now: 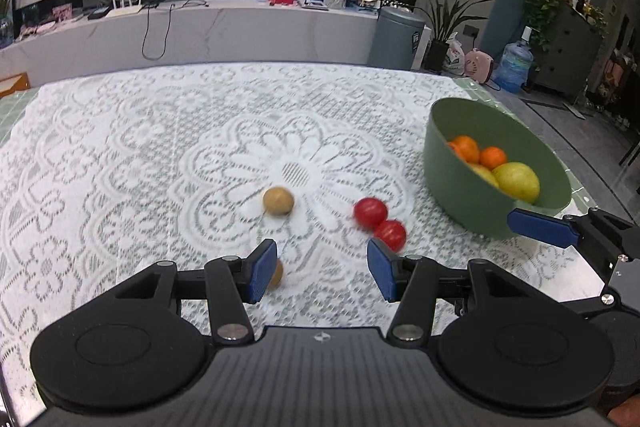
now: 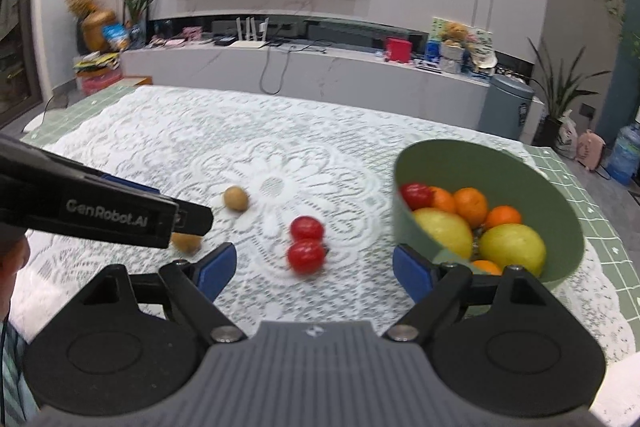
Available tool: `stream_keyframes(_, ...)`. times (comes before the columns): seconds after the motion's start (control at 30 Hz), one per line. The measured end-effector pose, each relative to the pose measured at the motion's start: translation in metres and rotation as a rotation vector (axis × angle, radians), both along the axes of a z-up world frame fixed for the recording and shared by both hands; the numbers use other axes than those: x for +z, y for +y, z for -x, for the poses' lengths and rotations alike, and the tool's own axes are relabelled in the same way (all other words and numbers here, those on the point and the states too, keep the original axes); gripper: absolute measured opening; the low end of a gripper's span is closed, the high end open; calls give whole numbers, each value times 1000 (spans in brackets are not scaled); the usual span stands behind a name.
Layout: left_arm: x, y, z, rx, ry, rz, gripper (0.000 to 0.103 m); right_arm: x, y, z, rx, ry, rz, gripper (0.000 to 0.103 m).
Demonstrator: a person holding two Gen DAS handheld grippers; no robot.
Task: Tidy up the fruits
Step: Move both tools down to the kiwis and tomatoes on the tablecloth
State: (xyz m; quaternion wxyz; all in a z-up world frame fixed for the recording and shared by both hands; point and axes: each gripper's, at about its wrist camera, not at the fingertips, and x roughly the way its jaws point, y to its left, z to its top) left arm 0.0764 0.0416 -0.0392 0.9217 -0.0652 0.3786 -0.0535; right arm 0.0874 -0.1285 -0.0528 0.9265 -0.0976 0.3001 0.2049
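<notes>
A: Where are the fruits lying right now?

B: You are looking at a green bowl (image 2: pixel 560 211) near the table's (image 1: pixel 120 147) right edge, already holding oranges (image 2: pixel 471 205), two yellow-green fruits (image 2: pixel 513 247) and one red tomato (image 2: pixel 416 195). Left of the bowl, on the lace cloth, two more tomatoes (image 2: pixel 306 245) are sitting touching each other. Further left of the bowl lie two small brown fruits: one (image 1: pixel 279 201) out in the open, the other (image 1: pixel 276 273) half hidden behind your left gripper's (image 1: pixel 322 269) left finger.

A: And the jaws?

B: Your left gripper's jaws are standing released, nothing between them. Your right gripper (image 2: pixel 314 269) is also gaping wide and empty, its right finger just beside the bowl's near wall, the tomato pair straight ahead in the gap.

A: Why are you holding them that way?

B: My guess is that you are lining up each gripper on its own loose fruit, the right on the tomatoes because it is nearest the bowl, the left toward the brown ones. The tomatoes are touching, so you are probably risking nudging one away.
</notes>
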Motion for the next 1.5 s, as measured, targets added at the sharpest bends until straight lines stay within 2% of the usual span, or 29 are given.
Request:
stream_keyframes(0.13,-11,6,0,12,21,7,62,-10,9,-2,18,25,20,78)
stream_keyframes(0.47,-28,16,-3,16,29,38,62,-27,23,-16,64,74,58,52)
stream_keyframes(0.7,-35,20,-8,18,28,54,62,-35,31,-28,75,75,83,44)
stream_keyframes(0.9,-41,20,-12,30,39,32,61,-39,34,-37,71,74,99,43)
stream_keyframes(1.13,-46,24,-17,46,54,33,52,-47,34,-50,52,86,108,41)
stream_keyframes(1.3,-48,25,-20,46,61,37,44,-50,32,-60,33,101,102,34)
stream_keyframes(1.5,-50,26,-24,55,73,34,34,-54,32,-68,17,111,98,31)
